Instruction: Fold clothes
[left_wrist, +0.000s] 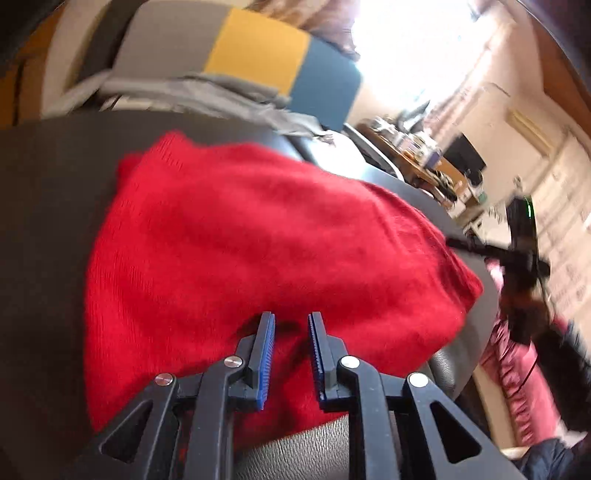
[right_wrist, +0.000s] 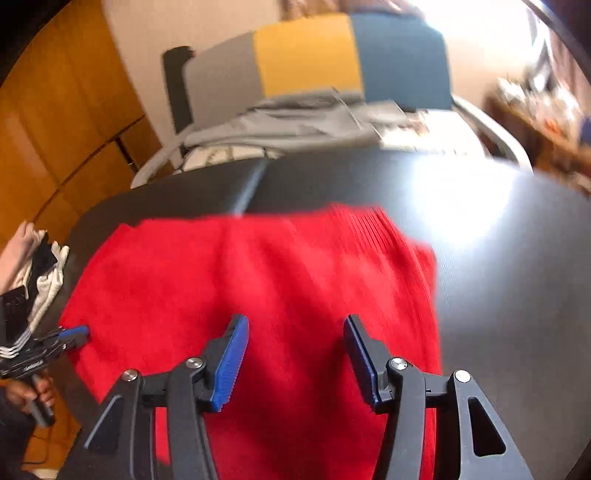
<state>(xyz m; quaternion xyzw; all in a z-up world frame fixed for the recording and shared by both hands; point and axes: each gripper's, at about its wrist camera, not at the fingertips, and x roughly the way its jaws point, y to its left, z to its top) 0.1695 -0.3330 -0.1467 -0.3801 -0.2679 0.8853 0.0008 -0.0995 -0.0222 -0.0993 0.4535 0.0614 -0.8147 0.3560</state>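
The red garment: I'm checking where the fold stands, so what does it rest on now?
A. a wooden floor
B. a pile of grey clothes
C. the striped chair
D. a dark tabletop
D: the red garment lies spread on the dark tabletop, whose bare surface shows around it in both wrist views; the chair with grey, yellow and blue panels stands behind the table.

Dark grey, matte, leather-textured table top (right_wrist: 498, 295) carries a folded bright red knitted garment (right_wrist: 258, 280) lying flat; bare dark surface shows beyond the garment's far edge and to its right.
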